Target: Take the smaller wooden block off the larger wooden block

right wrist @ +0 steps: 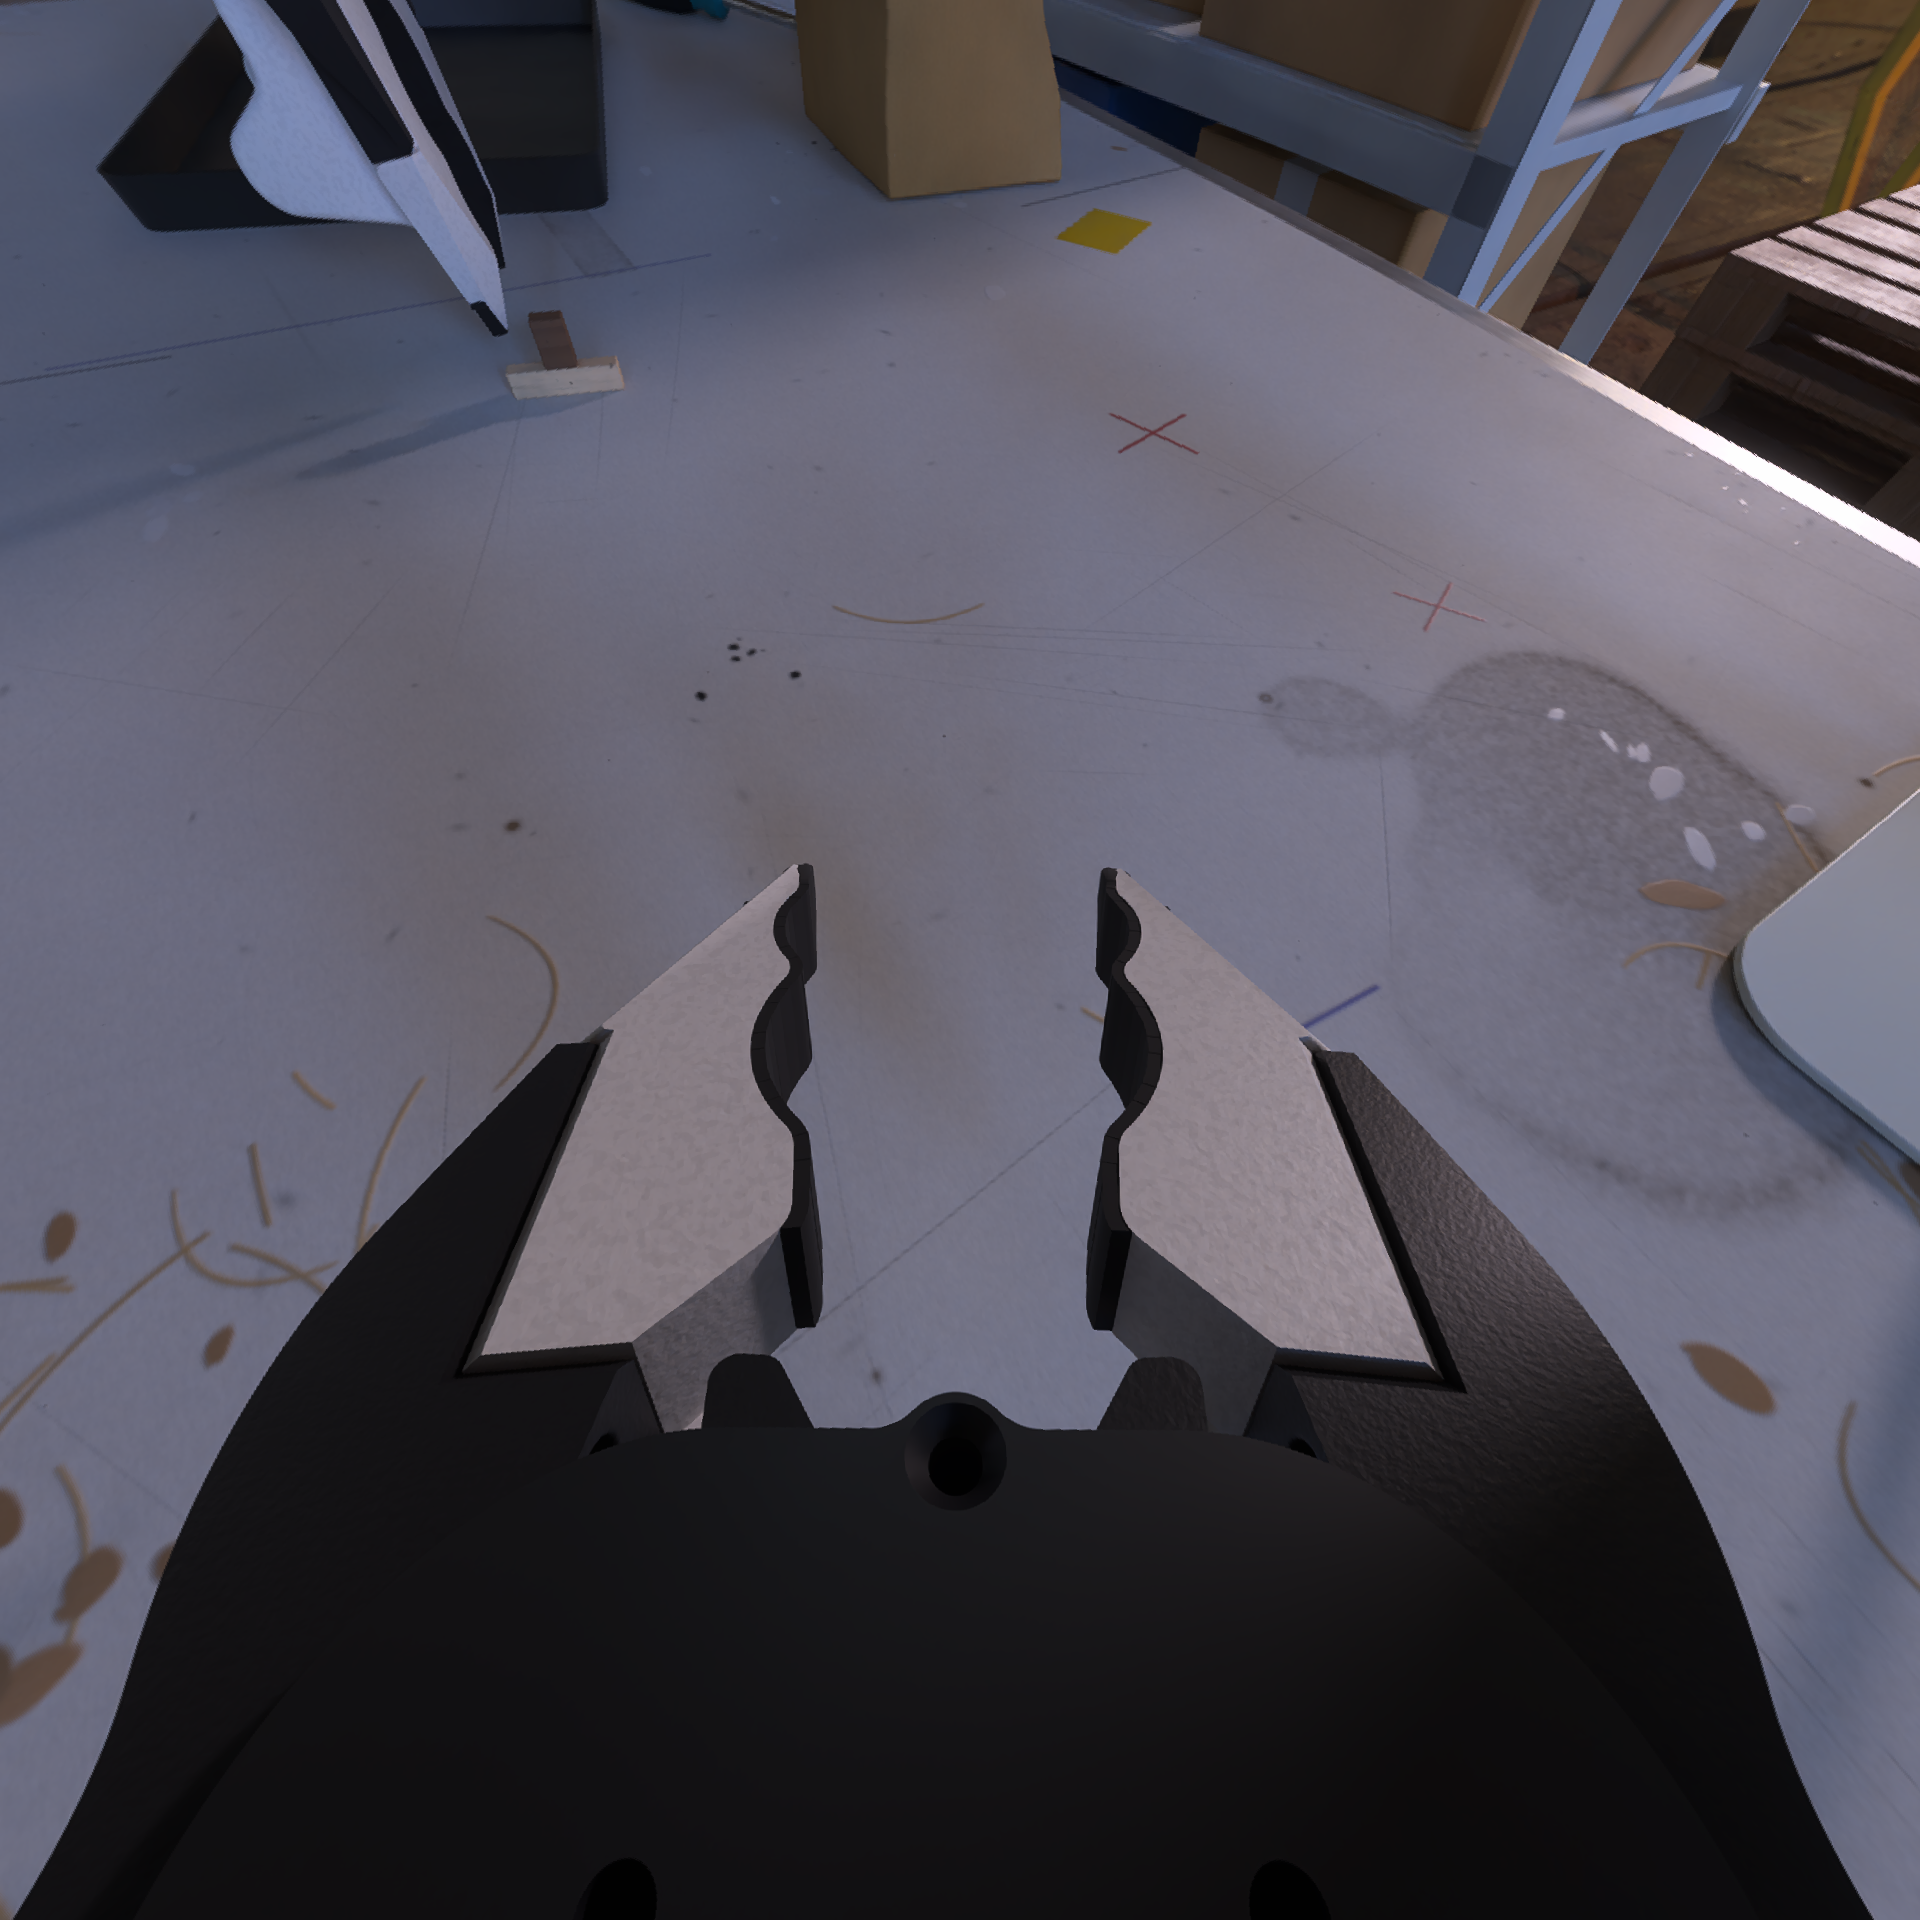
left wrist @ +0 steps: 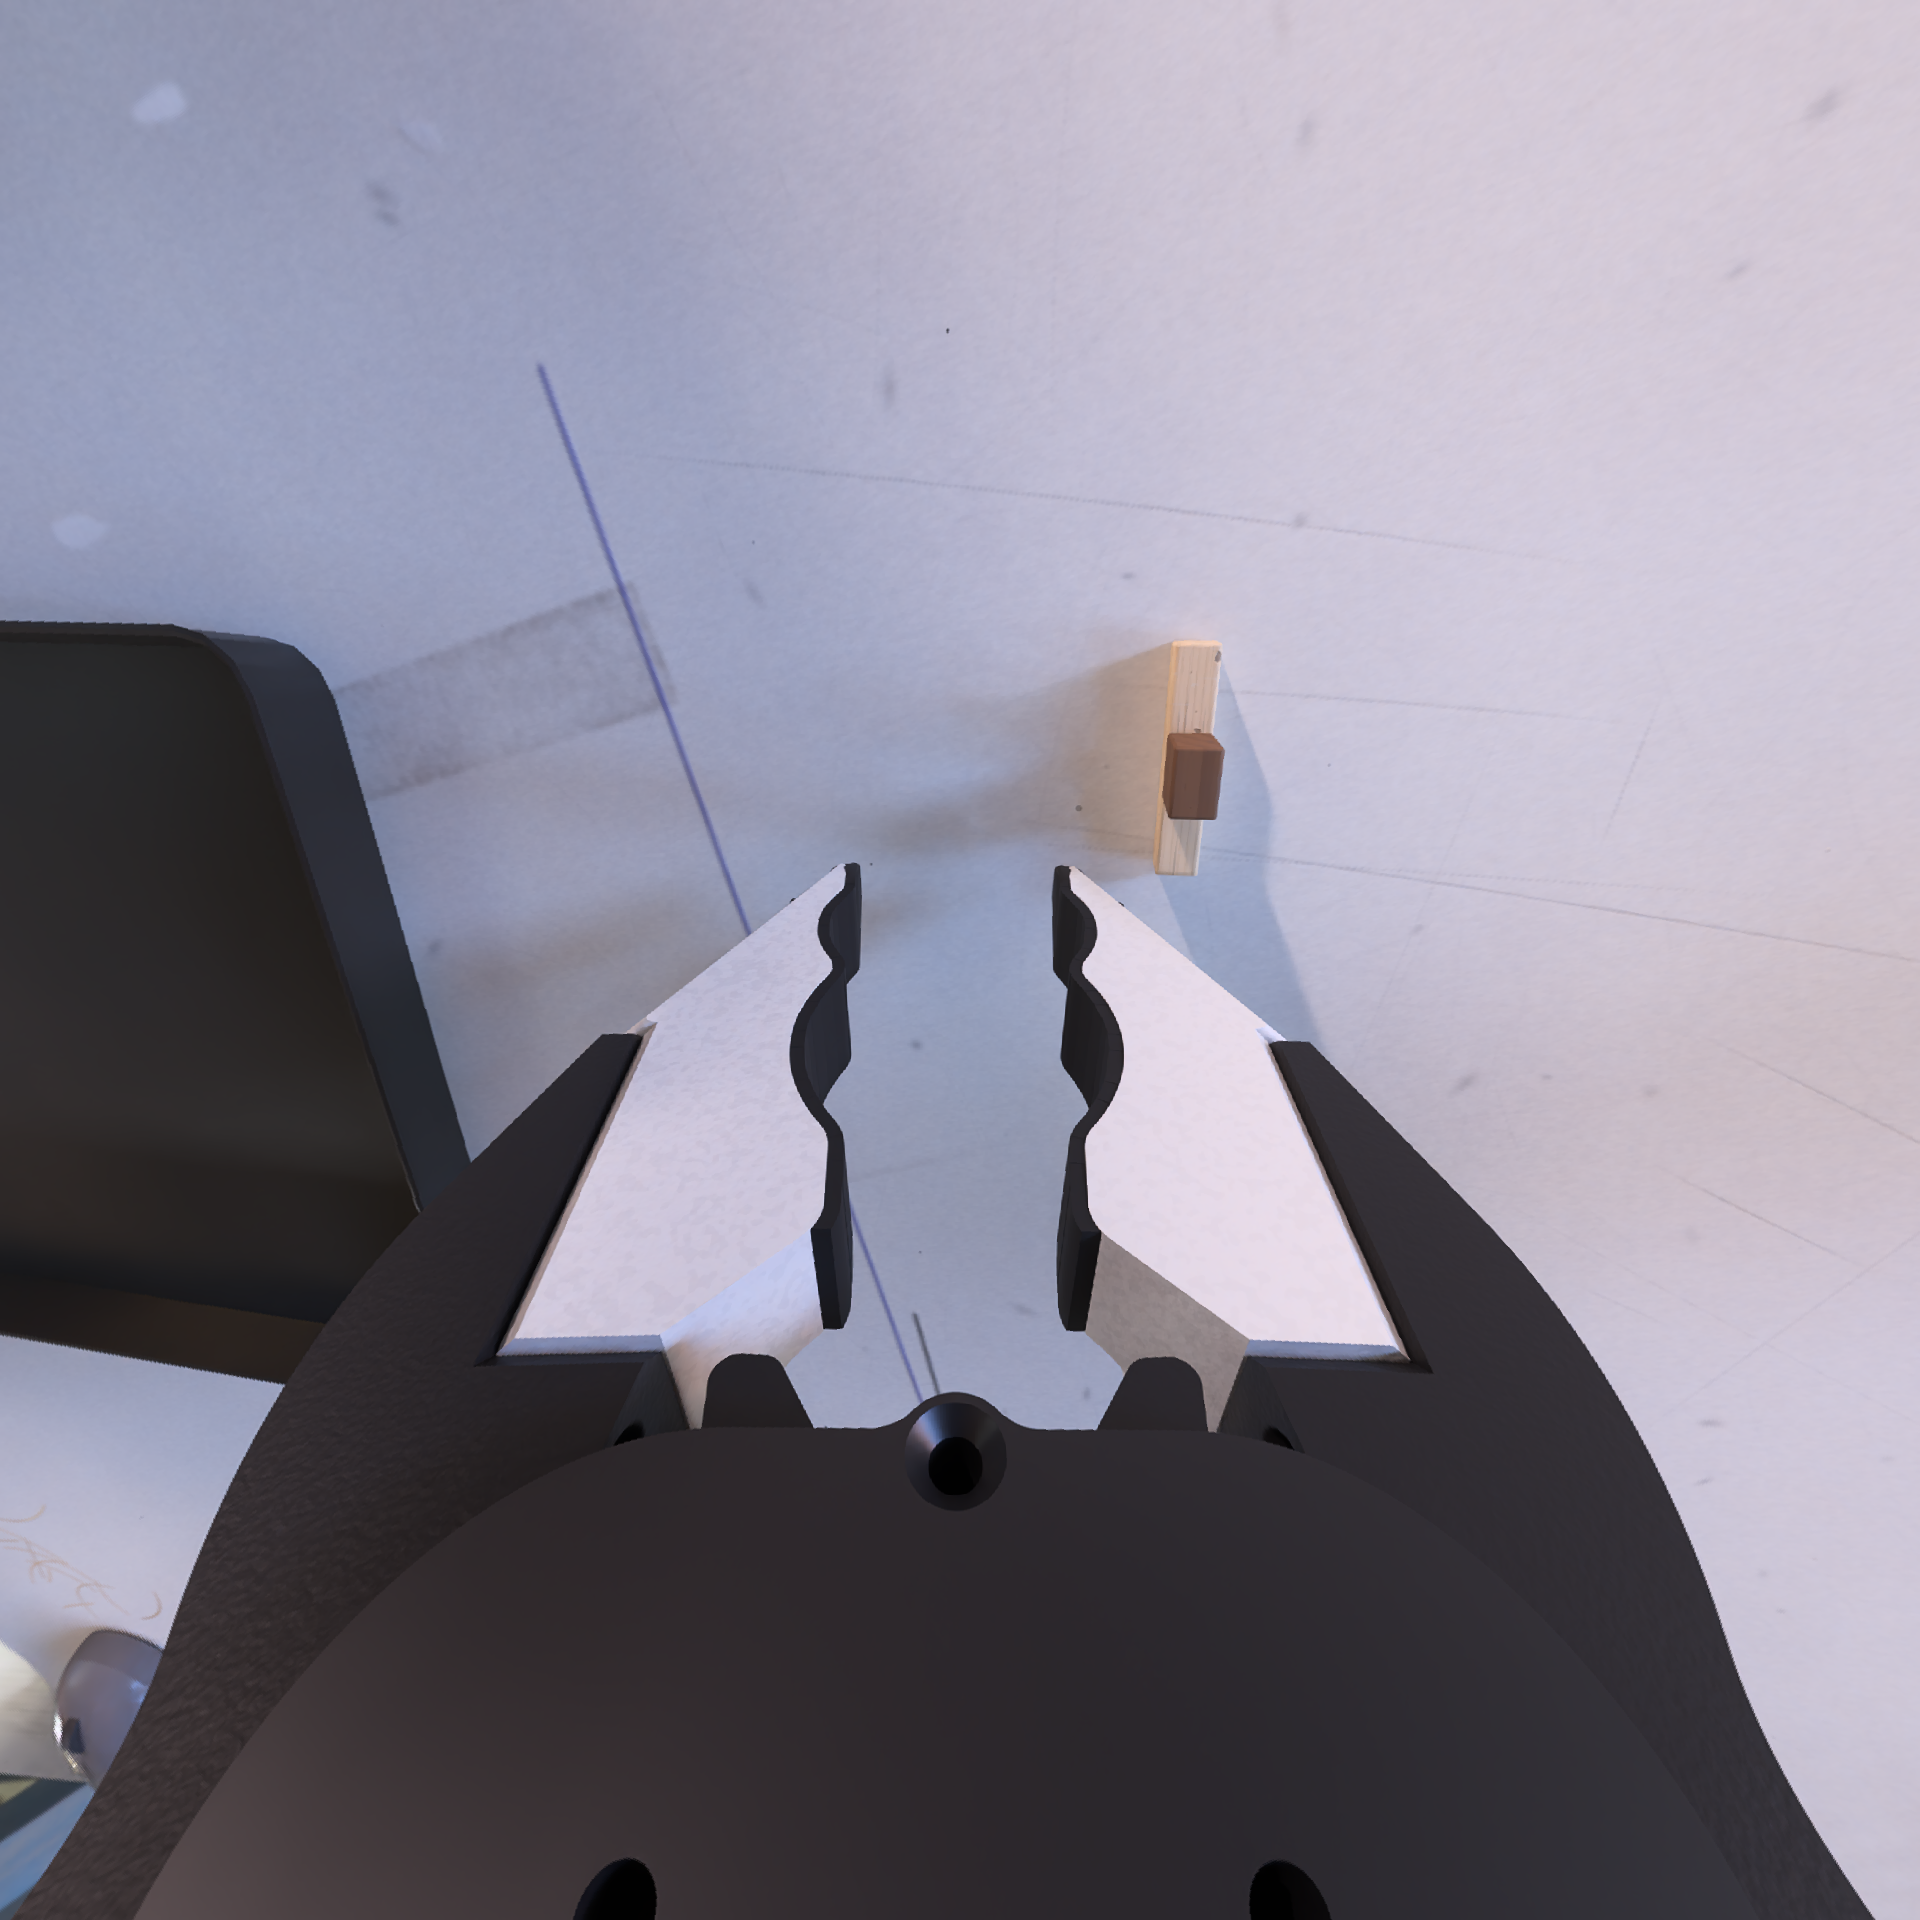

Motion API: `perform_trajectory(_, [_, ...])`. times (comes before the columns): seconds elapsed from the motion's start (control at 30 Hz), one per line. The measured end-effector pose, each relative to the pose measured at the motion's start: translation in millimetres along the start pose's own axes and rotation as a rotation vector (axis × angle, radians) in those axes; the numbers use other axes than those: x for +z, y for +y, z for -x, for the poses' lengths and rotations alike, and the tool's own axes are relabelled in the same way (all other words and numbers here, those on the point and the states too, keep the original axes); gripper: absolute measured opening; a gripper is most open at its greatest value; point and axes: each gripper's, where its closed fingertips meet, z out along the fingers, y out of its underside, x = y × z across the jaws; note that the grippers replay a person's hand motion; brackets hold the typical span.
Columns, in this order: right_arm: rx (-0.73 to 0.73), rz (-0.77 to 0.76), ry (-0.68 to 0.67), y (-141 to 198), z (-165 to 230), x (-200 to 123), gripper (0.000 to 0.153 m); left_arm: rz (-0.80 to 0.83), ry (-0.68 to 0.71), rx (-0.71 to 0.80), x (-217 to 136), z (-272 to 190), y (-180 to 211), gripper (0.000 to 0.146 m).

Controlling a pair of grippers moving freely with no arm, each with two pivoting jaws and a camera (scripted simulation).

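Note:
A small dark brown wooden block (left wrist: 1193, 774) stands on a larger flat pale wooden block (left wrist: 1187, 758) on the white table. My left gripper (left wrist: 956, 878) is open and empty, above the table, with the blocks ahead and to its right. In the right wrist view the brown block (right wrist: 549, 341) sits on the pale block (right wrist: 566, 377) far off at the upper left, with the left gripper's fingers (right wrist: 457, 223) hanging just left of them. My right gripper (right wrist: 956, 878) is open and empty, far from the blocks.
A black tray (left wrist: 156, 935) lies left of my left gripper and shows at the far left in the right wrist view (right wrist: 166, 177). A cardboard box (right wrist: 935, 94), metal shelving (right wrist: 1558, 125), the table's right edge (right wrist: 1714, 478) and a pale board (right wrist: 1839, 997) also show.

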Motion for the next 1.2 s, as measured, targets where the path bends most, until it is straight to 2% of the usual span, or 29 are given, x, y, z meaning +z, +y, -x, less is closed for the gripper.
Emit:
perform_trajectory(0.33, [-0.020,0.012,-0.006,2,6,0,0.053,-0.106,-0.037,0.039,-7,-8,-4,0.034])
perform_trajectory(0.43, [-0.023,0.012,-0.009,2,7,-1,0.053,-0.161,-0.071,0.071,-20,-9,-9,0.019])
perform_trajectory(0.53, [-0.024,0.016,-0.009,3,7,0,0.053,-0.200,-0.039,0.085,-30,-16,-10,0.000])
perform_trajectory(0.7, [-0.021,0.018,-0.013,3,8,-1,0.053,-0.186,-0.090,0.092,-30,-15,-7,0.003])
perform_trajectory(0.8, [-0.025,0.017,-0.012,3,9,-1,0.053,-0.225,0.044,-0.064,-28,-27,-14,0.009])
perform_trajectory(0.87, [-0.028,0.021,-0.012,4,9,-1,0.053,-0.225,0.116,-0.154,-25,-31,-18,0.021])
perform_trajectory(0.93, [-0.029,0.023,-0.013,4,9,-1,0.053,-0.214,0.089,-0.182,-21,-27,-18,0.033])
perform_trajectory(0.97, [-0.029,0.022,-0.014,4,10,-1,0.053,-0.209,0.090,-0.184,-20,-28,-19,0.035])
perform_trajectory(1.03, [-0.028,0.023,-0.016,4,10,-1,0.053,-0.201,0.106,-0.174,-17,-33,-20,0.035])
perform_trajectory(1.2, [-0.029,0.030,-0.020,5,10,0,0.053,-0.159,0.063,-0.078,-6,-41,-21,0.022])
